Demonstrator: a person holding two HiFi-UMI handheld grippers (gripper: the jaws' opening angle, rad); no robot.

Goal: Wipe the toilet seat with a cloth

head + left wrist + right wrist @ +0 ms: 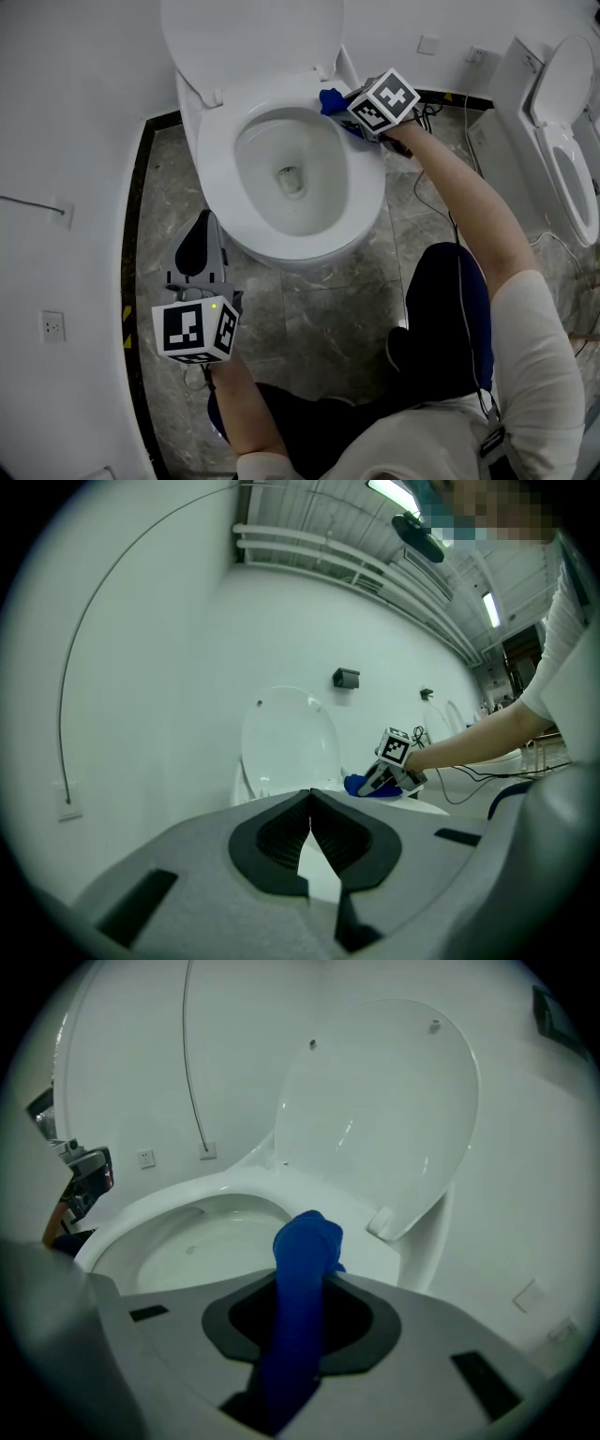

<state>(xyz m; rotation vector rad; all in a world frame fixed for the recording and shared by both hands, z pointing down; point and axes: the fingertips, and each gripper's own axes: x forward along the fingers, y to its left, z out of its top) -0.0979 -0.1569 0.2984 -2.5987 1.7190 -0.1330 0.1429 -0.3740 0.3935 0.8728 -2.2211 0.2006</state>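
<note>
**Cloth at the seat's far right**

The right gripper [302, 1283] pinches the blue cloth [305, 1241]; its end sticks out past the jaws, on the seat [214, 173] at the far right, near the raised lid [253, 28]; the left gripper [310, 803], jaws pressed together on nothing, hangs near left.

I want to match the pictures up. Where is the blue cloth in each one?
Head view: the blue cloth is at the top middle, on the far rim of the toilet seat, held by the right gripper.
Left gripper view: a small blue patch just right of centre.
Right gripper view: bottom centre, pinched between the jaws.
Shared landmark: the raised toilet lid.
</note>
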